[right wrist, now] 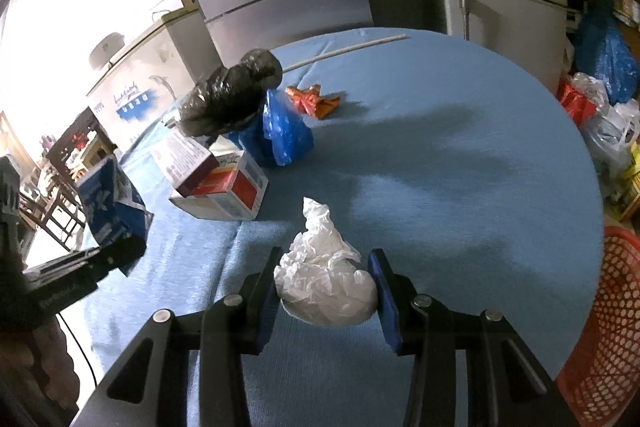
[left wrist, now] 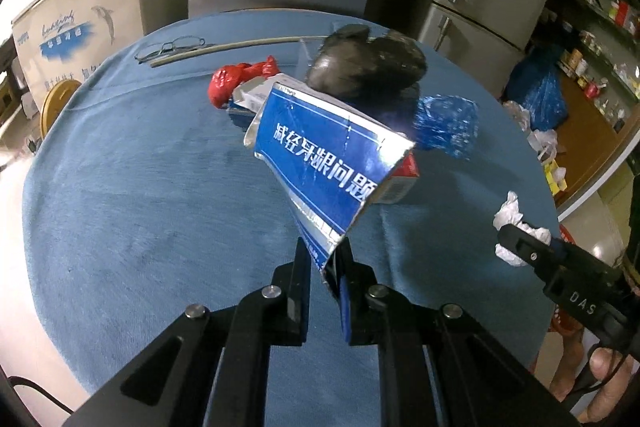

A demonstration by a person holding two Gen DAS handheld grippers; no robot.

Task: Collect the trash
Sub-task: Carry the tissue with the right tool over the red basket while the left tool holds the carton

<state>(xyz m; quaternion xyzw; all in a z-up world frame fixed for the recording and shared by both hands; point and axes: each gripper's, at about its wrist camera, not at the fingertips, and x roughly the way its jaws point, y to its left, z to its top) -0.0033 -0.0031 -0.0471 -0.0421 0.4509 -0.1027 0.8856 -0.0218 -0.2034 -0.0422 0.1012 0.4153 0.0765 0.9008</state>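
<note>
Left wrist: blue carton (left wrist: 320, 163) pinched between fingers (left wrist: 298, 291); tissue (right wrist: 324, 279) between right's.

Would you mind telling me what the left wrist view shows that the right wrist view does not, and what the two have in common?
Only the left wrist view shows the eyeglasses and the red plastic bag at the far side of the table. Only the right wrist view shows the orange wrapper and the red mesh basket beside the table's edge. Both show the blue tablecloth, the black bag, the flattened blue carton shut in the left gripper, and the white crumpled plastic shut in the right gripper.
</note>
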